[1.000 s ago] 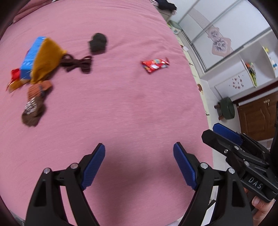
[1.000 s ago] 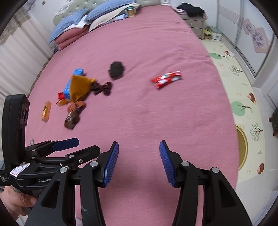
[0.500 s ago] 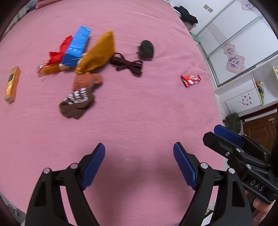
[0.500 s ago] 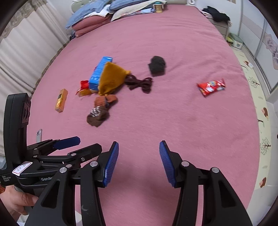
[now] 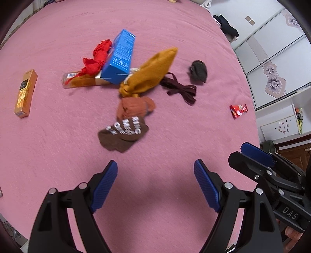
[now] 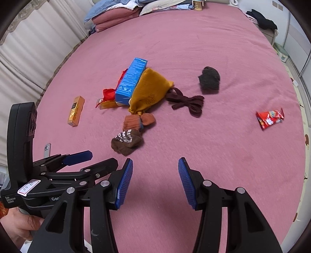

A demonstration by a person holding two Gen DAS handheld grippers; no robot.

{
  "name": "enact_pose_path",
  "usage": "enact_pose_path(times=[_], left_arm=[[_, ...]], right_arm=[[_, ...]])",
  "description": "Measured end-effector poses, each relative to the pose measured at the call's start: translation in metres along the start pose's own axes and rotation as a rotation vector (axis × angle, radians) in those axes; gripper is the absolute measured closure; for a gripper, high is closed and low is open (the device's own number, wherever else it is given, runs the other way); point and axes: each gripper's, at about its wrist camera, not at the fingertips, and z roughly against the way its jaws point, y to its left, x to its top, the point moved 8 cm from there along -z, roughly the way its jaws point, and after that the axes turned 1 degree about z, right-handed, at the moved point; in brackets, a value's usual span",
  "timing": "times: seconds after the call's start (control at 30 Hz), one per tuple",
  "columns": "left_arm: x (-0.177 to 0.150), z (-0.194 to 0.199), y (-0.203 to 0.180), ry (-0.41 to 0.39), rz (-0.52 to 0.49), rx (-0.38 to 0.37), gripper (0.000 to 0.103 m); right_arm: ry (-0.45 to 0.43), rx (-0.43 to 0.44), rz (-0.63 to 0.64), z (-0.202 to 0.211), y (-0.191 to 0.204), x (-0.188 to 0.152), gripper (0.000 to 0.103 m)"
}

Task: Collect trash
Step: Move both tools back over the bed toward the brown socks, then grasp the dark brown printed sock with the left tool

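Pink bedspread (image 6: 213,48) everywhere, stuff scattered across the middle of it.

Far left: orange box (image 6: 76,111) lying flat on its own, well apart from the rest. A phone (image 6: 47,148) face down near the left edge, closer to the camera.

Next over, the main pile: clear-ended gold package (image 5: 81,80) flat on the cover, red crumpled wrapper (image 5: 98,58) draped over it, blue box (image 6: 132,80) propped across both with one end tilted up. Mustard pouch (image 6: 150,91) leaning against the blue box on its right side, touching it. Just below the pouch's knotted end, a rust sock (image 6: 139,120), then a brown sock (image 6: 126,141) with white lettering touching that one, nearest to the grippers.

Right of the pouch: dark maroon lace (image 6: 186,103) in a loose tangle, one end touching the pouch. Further up and right, a dark grey wad (image 6: 210,80), apart from the lace.

Way off right, alone near the bed edge: red snack wrapper (image 6: 270,118), flat.

Down front: left gripper (image 5: 155,184) with blue pads spread wide, nothing between them, hovering over bare cover short of the brown sock. Right gripper (image 6: 155,181) same deal, gaping and holding nothing, just beside the left one.

Folded bedding (image 6: 120,13) stacked at the head end.
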Motion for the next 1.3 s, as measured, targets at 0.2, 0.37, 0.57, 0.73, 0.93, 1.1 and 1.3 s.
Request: enact_pose_path(times=[0.2,0.37,0.57,0.73,0.93,1.1,1.3], left_arm=[[0.017,-0.015,0.016,0.005,-0.008,0.022,0.023],[0.027,-0.036,0.032,0.024,-0.016,0.045,0.023],[0.037,-0.062,0.047,0.05,-0.019,0.057,0.023],[0.041,-0.083,0.051,0.075,-0.023,0.048,0.023],[0.041,-0.101,0.052,0.092,-0.028,0.03,0.023],[0.038,-0.112,0.054,0.097,-0.033,0.044,0.04],[0.033,-0.108,0.063,0.082,0.014,0.026,0.074]], right_arm=[[0.019,0.003,0.006,-0.023,0.003,0.017,0.054],[0.046,0.011,-0.004,-0.047,0.002,0.027,0.054],[0.09,0.024,-0.012,-0.082,0.001,0.036,0.054],[0.108,0.039,-0.017,-0.102,0.002,0.045,0.054],[0.127,0.055,-0.013,-0.12,0.005,0.053,0.054],[0.148,0.067,0.006,-0.135,0.011,0.056,0.054],[0.159,0.097,-0.001,-0.146,0.02,0.059,0.054]])
